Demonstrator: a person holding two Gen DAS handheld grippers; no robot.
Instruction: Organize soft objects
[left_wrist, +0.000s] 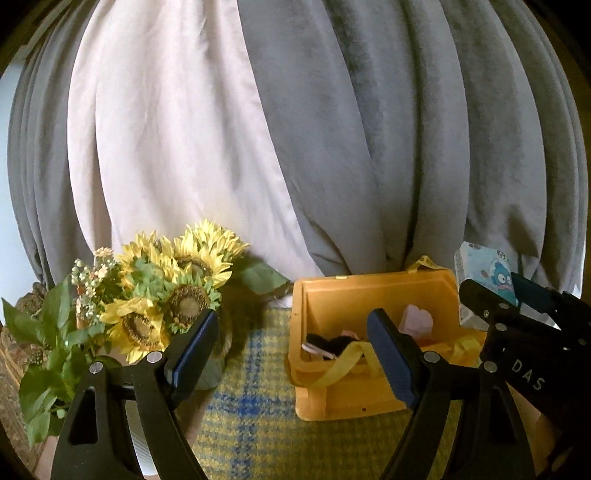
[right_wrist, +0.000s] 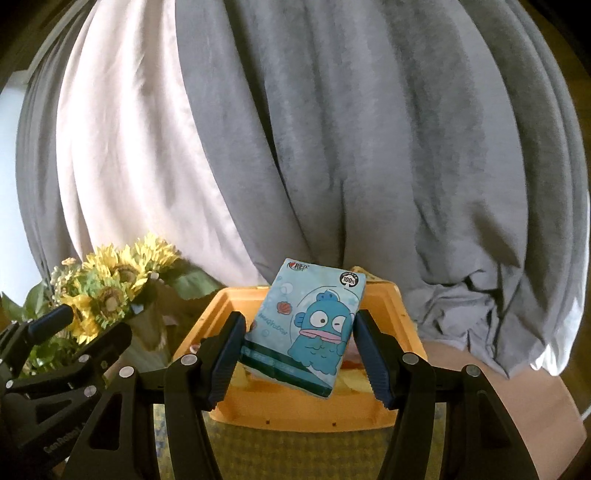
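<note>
The right gripper (right_wrist: 299, 354) is squeezing a blue tissue pack (right_wrist: 304, 328) between its two fingers. The pack has a cartoon fish on it. It is tilted and held up in the air above the yellow bin (right_wrist: 399, 321), not touching it.

The left gripper (left_wrist: 291, 354) has its fingers spread apart, and nothing is between them. It is just beside the right gripper, in front of the bin.

In the left wrist view, the yellow bin (left_wrist: 373, 291) sits on a yellow and blue checked cloth (left_wrist: 255, 417) on the bench. Inside the bin there is a pink soft thing (left_wrist: 417, 321), a black soft thing (left_wrist: 328, 343) and a yellow strap (left_wrist: 343, 363). I cannot tell what they are.

To the left of the bin stands a bunch of sunflowers (left_wrist: 177, 288) with green leaves. Behind everything hang a grey curtain (left_wrist: 406, 147) and a white curtain (left_wrist: 155, 129).
</note>
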